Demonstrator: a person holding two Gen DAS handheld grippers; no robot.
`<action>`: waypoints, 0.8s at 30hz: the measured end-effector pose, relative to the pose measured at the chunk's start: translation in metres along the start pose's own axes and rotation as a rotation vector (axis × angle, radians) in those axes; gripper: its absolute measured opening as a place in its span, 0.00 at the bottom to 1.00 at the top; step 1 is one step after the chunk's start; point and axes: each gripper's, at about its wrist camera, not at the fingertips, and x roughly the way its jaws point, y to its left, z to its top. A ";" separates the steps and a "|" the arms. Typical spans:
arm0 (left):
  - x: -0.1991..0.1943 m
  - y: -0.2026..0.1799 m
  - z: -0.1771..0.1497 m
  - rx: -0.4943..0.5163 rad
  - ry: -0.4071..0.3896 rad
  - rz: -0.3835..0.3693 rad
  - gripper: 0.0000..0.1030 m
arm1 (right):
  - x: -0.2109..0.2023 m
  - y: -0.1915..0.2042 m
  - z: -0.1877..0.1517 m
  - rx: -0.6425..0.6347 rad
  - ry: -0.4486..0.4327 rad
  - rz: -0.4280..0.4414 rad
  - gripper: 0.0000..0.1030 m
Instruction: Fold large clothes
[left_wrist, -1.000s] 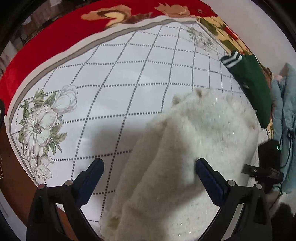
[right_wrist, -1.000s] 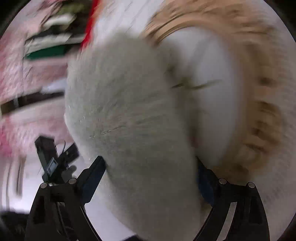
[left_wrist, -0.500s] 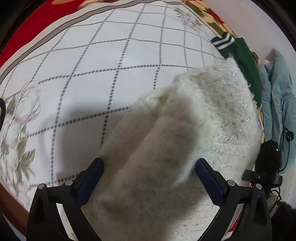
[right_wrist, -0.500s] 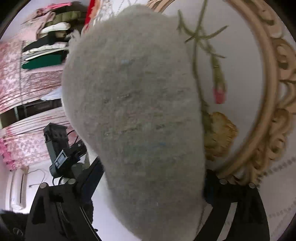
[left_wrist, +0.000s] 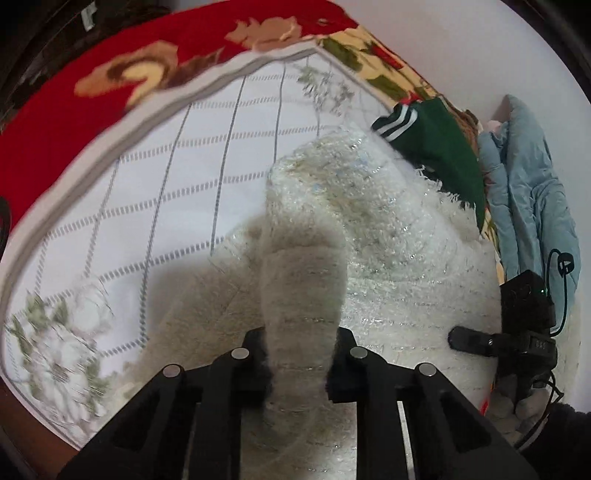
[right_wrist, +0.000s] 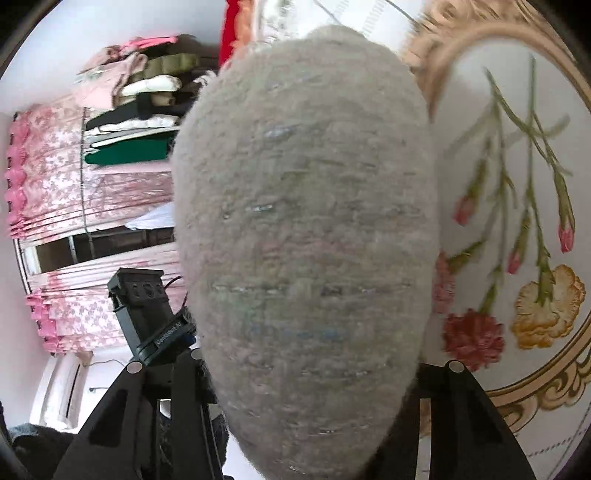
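White fluffy knit fills both views: a sweater (left_wrist: 388, 236) is spread on the quilted bedspread (left_wrist: 177, 192), and a fold of it is pinched up between the closed fingers of the left gripper (left_wrist: 301, 369). In the right wrist view, a thick bunch of the same sweater (right_wrist: 306, 240) is clamped in the right gripper (right_wrist: 306, 373), whose fingers are held further apart by the bulk of cloth and are mostly hidden behind it. Which parts of the sweater are held cannot be told.

A green garment (left_wrist: 439, 147) with white stripes lies just beside the sweater's far edge, with a pale blue garment (left_wrist: 528, 192) beyond it.

The step in hand is judged to be carrying the gripped parts over to make a fold. For this to be done well, both grips should be kept firm, since the pile is slippery and thick. The two held parts should be lifted evenly and kept level, so the crease is formed straight. The cloth should be laid down before either grip is released, and the green garment should not be dragged along.
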 end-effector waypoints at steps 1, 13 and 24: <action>-0.004 -0.002 0.007 0.004 -0.003 -0.007 0.16 | -0.006 0.005 0.001 -0.004 -0.007 0.006 0.49; -0.046 -0.073 0.125 0.107 -0.102 -0.014 0.16 | -0.089 0.098 0.060 -0.098 -0.106 0.066 0.48; 0.021 -0.201 0.292 0.201 -0.208 -0.071 0.16 | -0.232 0.128 0.275 -0.205 -0.229 0.133 0.48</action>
